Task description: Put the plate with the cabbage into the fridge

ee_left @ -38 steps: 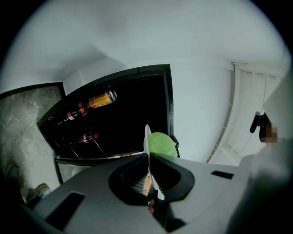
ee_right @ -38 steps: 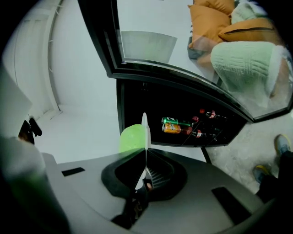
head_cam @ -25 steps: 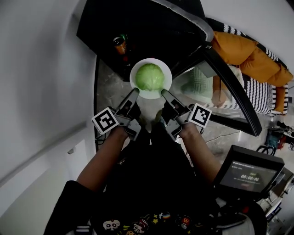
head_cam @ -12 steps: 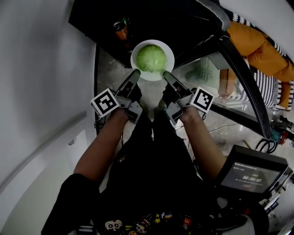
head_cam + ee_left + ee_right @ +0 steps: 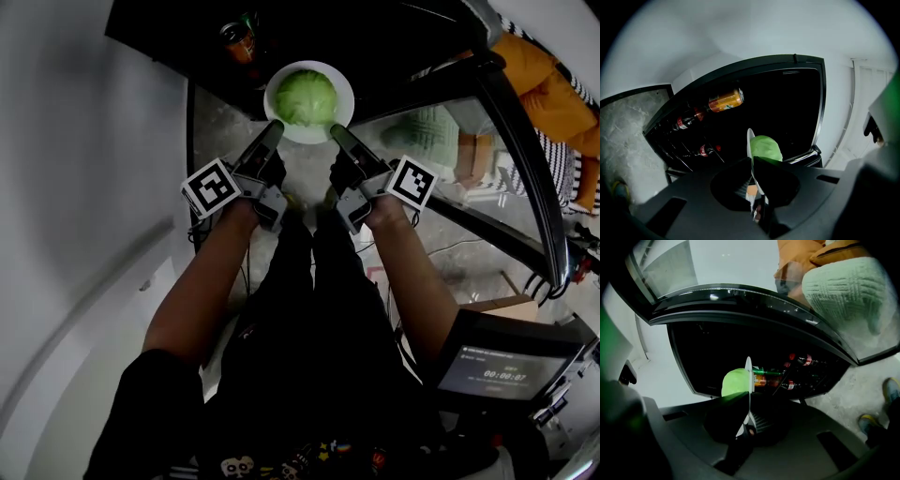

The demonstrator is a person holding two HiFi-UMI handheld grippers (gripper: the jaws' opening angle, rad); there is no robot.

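Head view: plate [image 5: 307, 137] with cabbage [image 5: 307, 97] top centre, at open fridge [image 5: 375, 47] mouth. Left hand-held gripper [image 5: 271, 128] and right hand-held gripper [image 5: 337, 131] each clamp near rim. Plate likely stiff, slick, breakable; cabbage could roll, so hold level.

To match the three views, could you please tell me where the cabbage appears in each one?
Head view: cabbage at top centre.
Left gripper view: cabbage near centre, right of the edge-on plate.
Right gripper view: cabbage near centre, left of the edge-on plate.
Shared landmark: the white plate carrying it.
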